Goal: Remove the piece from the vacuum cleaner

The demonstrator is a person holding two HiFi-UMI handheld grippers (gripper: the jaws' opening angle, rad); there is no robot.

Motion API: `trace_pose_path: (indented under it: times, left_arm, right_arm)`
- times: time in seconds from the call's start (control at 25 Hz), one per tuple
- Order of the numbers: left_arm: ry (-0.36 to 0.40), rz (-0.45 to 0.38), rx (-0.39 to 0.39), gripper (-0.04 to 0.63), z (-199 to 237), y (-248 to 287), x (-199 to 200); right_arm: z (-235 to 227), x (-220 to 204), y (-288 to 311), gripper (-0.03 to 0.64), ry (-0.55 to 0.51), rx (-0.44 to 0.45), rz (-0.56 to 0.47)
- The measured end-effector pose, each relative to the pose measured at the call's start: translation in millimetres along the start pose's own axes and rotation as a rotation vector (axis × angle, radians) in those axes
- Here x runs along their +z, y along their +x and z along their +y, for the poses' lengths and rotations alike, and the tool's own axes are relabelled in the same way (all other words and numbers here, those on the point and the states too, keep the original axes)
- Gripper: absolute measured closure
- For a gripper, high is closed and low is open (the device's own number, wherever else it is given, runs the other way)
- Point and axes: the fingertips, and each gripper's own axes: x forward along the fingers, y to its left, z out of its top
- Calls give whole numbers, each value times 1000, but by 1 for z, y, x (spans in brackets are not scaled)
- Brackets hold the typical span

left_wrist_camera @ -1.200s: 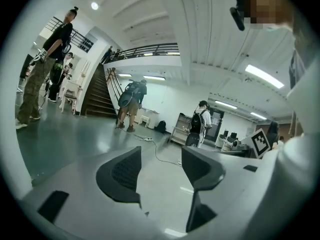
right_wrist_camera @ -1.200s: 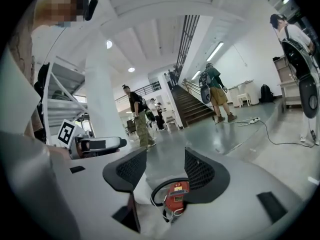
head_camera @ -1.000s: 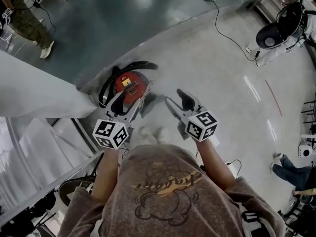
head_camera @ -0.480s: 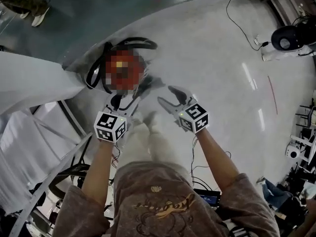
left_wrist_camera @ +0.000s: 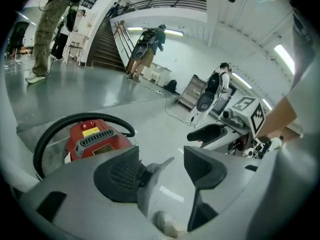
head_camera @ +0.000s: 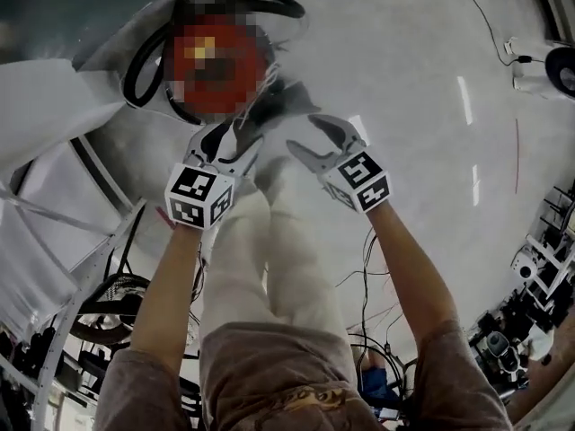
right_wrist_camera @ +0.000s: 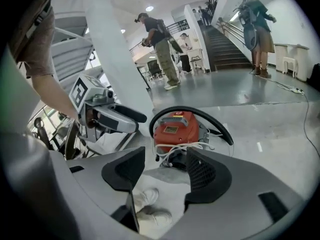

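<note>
A red vacuum cleaner (head_camera: pixel 216 70) stands on the pale floor with a black hose (head_camera: pixel 269 3) looped round it. From the gripper views, its red body (right_wrist_camera: pixel 175 129) has a dark handle on top and a loose white cord (right_wrist_camera: pixel 180 151) bunched at its front. My left gripper (head_camera: pixel 229 142) hovers just short of the vacuum; its jaws are opening and nothing is between them (left_wrist_camera: pixel 161 156). My right gripper (head_camera: pixel 316 142) is beside it, to the right of the vacuum, open and empty (right_wrist_camera: pixel 166 159). Neither gripper touches the vacuum.
A white slanted structure with metal framing (head_camera: pixel 54 151) rises at the left, close to the vacuum. Cables (head_camera: pixel 368 268) trail on the floor behind me. My own legs and shoes (right_wrist_camera: pixel 145 204) are below the grippers. Several people (right_wrist_camera: pixel 160 44) stand far off near a staircase (left_wrist_camera: pixel 105 46).
I have stepped forward: the vacuum has slid up the head view and both grippers have come closer to it. Nothing has been taken hold of.
</note>
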Motion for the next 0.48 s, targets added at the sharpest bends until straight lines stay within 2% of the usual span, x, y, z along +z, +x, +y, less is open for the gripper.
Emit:
trace_pose_path:
  times: [0.28,0.48]
  left_arm:
    - [4,68,-6,337,18,58,-69]
    - [10,127,-1,337,25,83,-109]
  right_arm:
    - [-25,-62,54,376,-123,76,125]
    - [-31,-86,83,376,-216,127,172]
